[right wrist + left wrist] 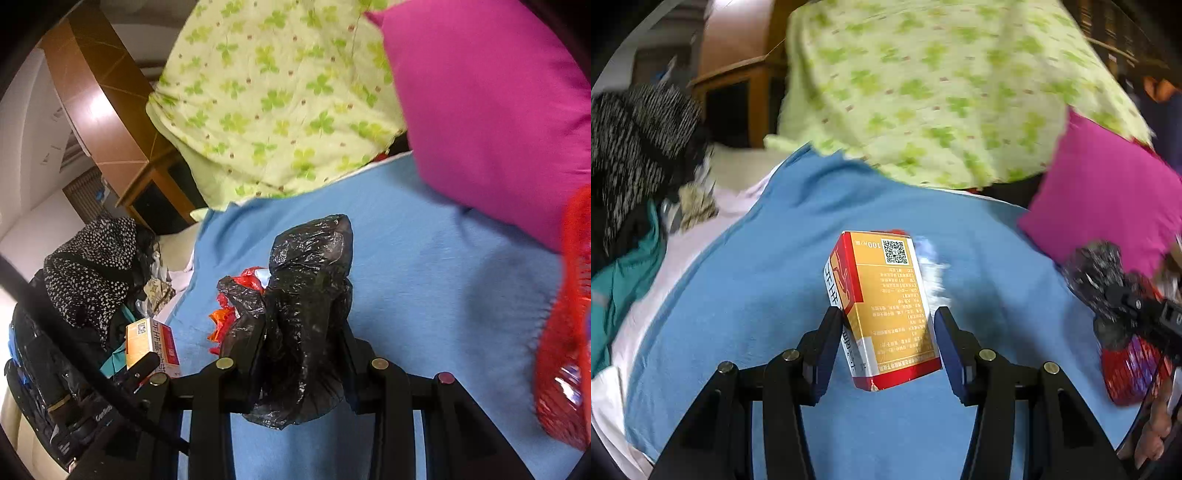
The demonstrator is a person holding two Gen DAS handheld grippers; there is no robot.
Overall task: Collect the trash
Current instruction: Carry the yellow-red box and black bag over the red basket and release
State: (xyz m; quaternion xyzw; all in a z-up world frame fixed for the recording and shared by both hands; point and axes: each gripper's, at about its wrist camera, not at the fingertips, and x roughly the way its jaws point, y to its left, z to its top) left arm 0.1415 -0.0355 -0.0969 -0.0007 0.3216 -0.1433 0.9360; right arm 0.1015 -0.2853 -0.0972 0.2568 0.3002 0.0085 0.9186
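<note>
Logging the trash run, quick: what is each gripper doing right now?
Left gripper: jaws around the orange carton, appears gripped.
Right gripper: shut on the black trash bag.

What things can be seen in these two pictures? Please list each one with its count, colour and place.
carton: 1, yellow and red, between the left fingers above the blue sheet
black bag: 1, black plastic, clamped in the right fingers
blue sheet: 1, blue, spread over the bed
quilt: 1, light green with clover print, behind the sheet
pillow: 1, magenta, right side of the bed
red net bag: 1, red, far right edge
spotted garment: 1, black with white dots, left pile
left hand-held gripper: 1, black, around the carton
right hand-held gripper: 1, black, shut on the black bag
</note>
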